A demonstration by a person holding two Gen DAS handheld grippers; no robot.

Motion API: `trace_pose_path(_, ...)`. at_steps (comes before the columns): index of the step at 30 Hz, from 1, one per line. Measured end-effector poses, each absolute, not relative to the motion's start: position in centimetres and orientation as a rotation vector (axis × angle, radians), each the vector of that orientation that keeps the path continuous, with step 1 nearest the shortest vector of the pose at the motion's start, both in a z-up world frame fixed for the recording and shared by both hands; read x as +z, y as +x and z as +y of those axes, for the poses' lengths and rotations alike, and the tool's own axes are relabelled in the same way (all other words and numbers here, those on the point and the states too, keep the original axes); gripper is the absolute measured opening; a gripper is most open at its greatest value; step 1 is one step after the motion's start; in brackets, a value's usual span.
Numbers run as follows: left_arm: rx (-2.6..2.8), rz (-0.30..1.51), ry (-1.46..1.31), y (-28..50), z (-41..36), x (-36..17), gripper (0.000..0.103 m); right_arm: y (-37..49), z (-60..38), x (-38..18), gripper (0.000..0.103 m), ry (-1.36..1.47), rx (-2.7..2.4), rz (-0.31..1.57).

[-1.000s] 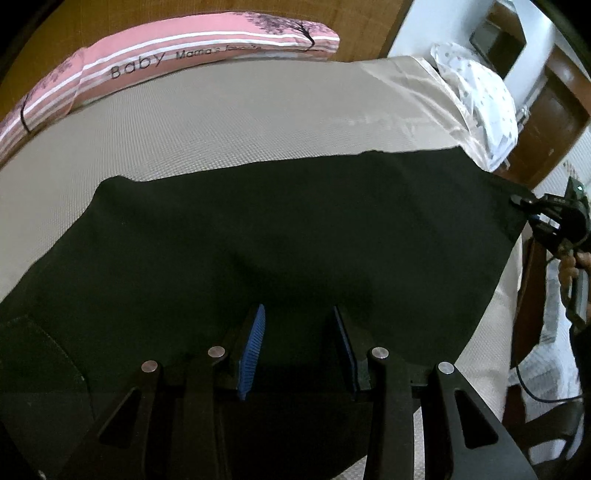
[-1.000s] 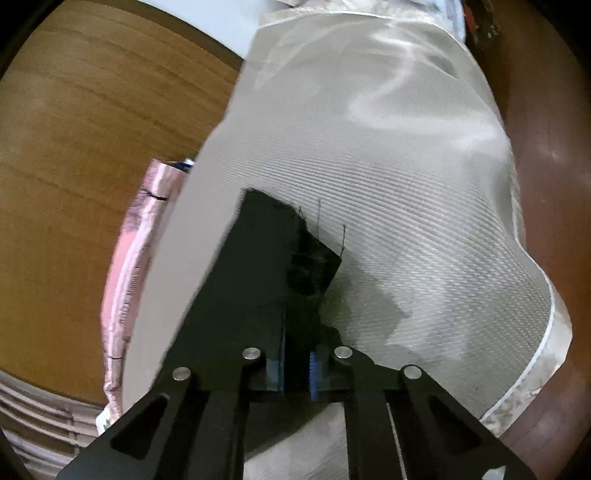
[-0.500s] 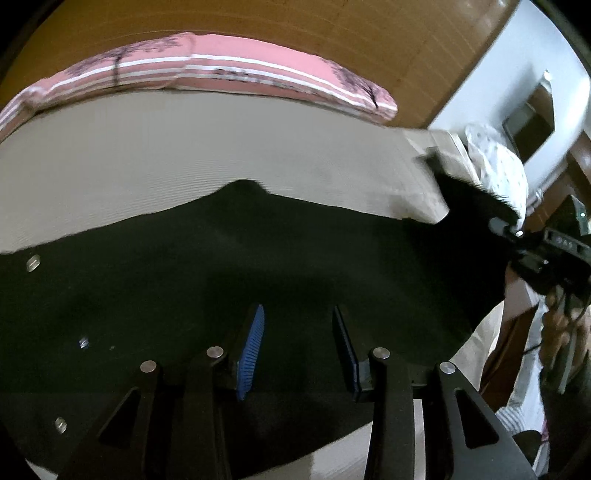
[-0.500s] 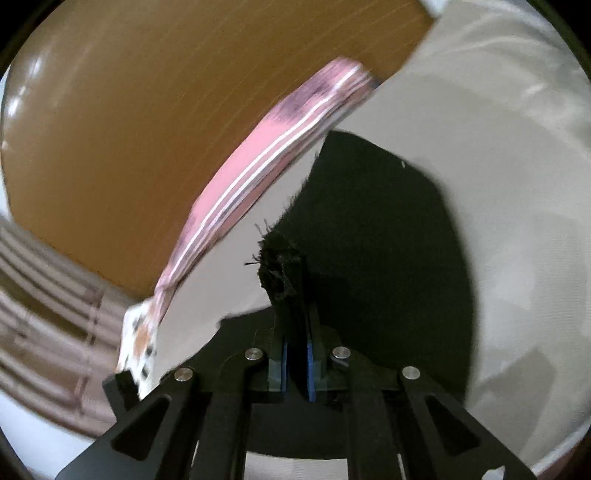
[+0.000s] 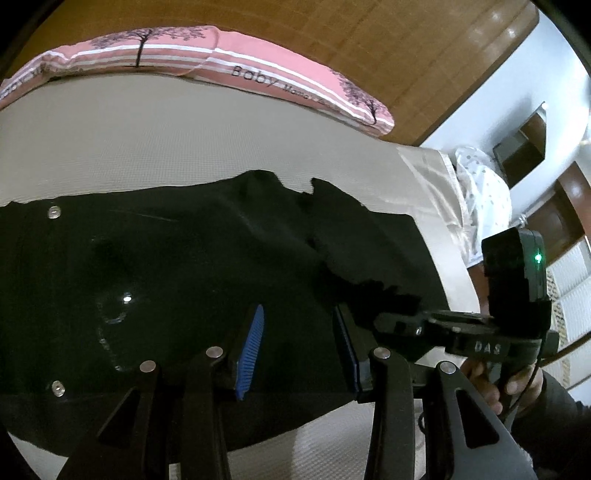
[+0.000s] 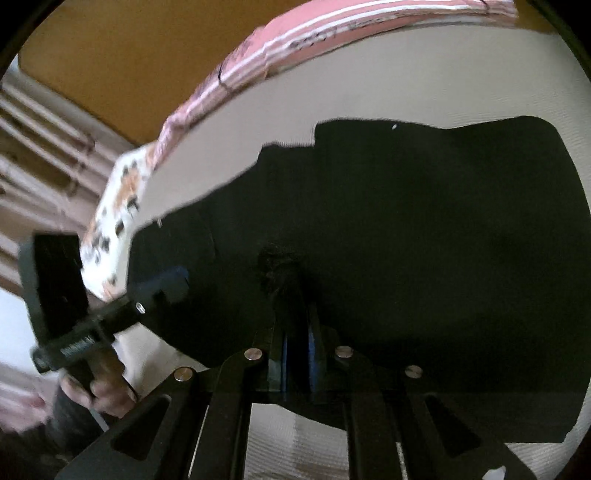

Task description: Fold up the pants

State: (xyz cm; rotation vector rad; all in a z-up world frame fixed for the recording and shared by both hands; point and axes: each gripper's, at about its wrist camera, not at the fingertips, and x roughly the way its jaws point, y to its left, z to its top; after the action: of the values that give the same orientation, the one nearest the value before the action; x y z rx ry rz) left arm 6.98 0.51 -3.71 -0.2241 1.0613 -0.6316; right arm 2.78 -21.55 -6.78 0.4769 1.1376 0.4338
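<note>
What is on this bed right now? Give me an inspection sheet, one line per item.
Surface: beige textured bed cover, partly covered by cloth.
Job's things: black pants spread across it, one frayed end doubled over.
Clutter: pink striped pillow at the far edge; white dotted cloth off one end.
Grippers: left hand-held gripper open above the pants; right hand-held gripper shut on the frayed end.
Cables: thin cable behind the right hand-held gripper.
Surroundings: wooden headboard, white wall.

Lying along the far edge of a beige mattress [image 5: 155, 140]: a pink striped pillow [image 5: 207, 62]. Standing behind: a wooden headboard [image 5: 332, 33]. Showing rightward: a white wall [image 5: 517, 85].
</note>
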Motion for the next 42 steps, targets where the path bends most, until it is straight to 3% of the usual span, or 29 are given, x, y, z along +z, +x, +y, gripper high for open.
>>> trace_pose_path(3, -0.659, 1.075, -0.240, 7.2, -0.1, -3.8, 0.041, 2.2, -21.3, -6.2, 0.039, 0.488, 0.489, 1.156)
trace_pose_path(7, -0.707, 1.109, -0.275, 7.6, -0.7, -3.9, 0.041, 1.4, -22.5, -4.6, 0.044, 0.528, 0.466, 1.092)
trace_pose_path(16, -0.765, 1.301, -0.434, 9.9, -3.1, -6.7, 0.041, 0.1, -30.7, -4.3, 0.047, 0.746, 0.225, 0.901)
trace_pose_path(30, -0.783, 1.385, -0.530, 10.9, -5.4, -9.6, 0.040, -0.2, -33.9, -5.5, 0.047, 0.846, 0.188, 0.868)
trace_pose_path(31, -0.778, 1.381, -0.531, 10.8, -5.3, -9.5, 0.034, -0.1, -33.8, -5.5, 0.047, 0.844, 0.190, 0.869)
trace_pose_path(32, -0.771, 1.379, -0.526, 10.6, -5.3, -9.5, 0.017, -0.1, -33.8, -5.5, 0.047, 0.847, 0.189, 0.868)
trace_pose_path(33, -0.750, 1.384, -0.508, 10.5, -5.4, -9.6, 0.010, 0.0, -33.7, -5.5, 0.047, 0.849, 0.191, 0.868)
trace_pose_path(42, -0.703, 1.320, -0.418, 8.4, -5.3, -6.8, 0.005, 0.1, -34.2, -6.2, 0.047, 0.839, 0.125, 0.901)
